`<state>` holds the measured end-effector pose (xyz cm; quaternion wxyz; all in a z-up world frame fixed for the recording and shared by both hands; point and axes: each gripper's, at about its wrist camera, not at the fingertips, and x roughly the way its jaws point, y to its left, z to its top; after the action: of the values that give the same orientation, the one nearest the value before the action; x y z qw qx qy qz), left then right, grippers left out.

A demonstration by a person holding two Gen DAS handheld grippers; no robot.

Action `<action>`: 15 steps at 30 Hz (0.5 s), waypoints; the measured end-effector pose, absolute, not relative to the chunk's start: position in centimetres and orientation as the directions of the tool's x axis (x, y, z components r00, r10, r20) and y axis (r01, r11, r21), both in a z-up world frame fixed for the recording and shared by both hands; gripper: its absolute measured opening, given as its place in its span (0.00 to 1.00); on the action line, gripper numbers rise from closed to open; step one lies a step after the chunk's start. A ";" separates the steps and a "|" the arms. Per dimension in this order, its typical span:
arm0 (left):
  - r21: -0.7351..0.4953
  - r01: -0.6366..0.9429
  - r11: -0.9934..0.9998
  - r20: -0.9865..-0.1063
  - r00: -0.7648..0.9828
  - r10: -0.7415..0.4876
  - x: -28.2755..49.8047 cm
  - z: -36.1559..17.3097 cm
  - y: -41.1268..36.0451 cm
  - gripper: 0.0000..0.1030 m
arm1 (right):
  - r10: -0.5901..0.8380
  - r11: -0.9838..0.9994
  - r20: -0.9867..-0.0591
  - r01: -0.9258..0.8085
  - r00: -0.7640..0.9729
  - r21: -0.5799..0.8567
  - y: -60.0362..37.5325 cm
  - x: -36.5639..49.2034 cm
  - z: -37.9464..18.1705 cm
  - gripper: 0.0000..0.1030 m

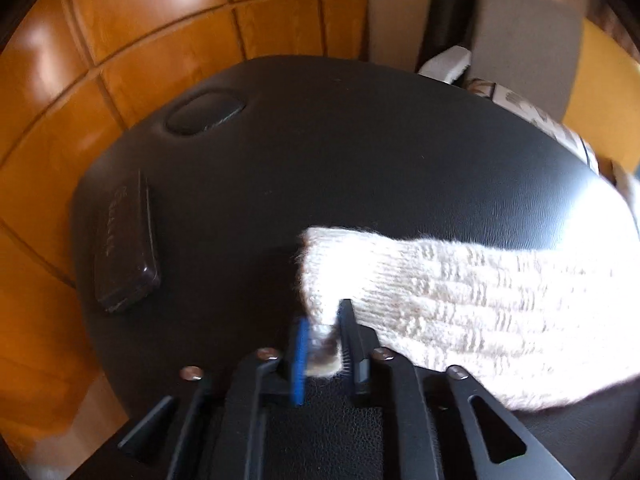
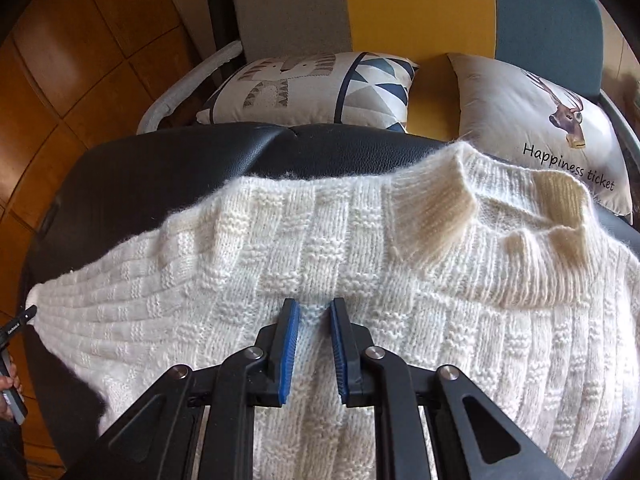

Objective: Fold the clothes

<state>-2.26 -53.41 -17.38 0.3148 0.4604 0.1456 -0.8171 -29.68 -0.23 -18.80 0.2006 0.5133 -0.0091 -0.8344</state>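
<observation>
So, sleeve fold on a cream knit sweater [image 2: 360, 264] spread flat over a black leather surface [image 2: 168, 168].

Left gripper [image 1: 324, 320] has the sleeve cuff [image 1: 320, 264] pinched between its narrowly parted pads, while the right gripper [image 2: 315, 312] nips a small ridge of knit on the chest. I'd keep that chest pinch as the anchor and carry the cuff across low so the wool doesn't stretch. The left view is blurry, the hem is cut off at the bottom, and the right sleeve runs out of frame.
</observation>
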 end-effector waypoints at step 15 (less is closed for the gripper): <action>-0.148 0.097 -0.984 -0.682 -0.731 0.030 -10.9 -7.9 -30.4 0.56 | -0.308 -0.950 -0.772 0.136 -0.556 0.281 16.2 -30.4 -12.2 0.17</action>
<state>-10.90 -30.43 -7.85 0.0181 0.3662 0.0868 -0.9263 -30.37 16.15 -12.15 0.1264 0.4538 -0.0949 -0.8770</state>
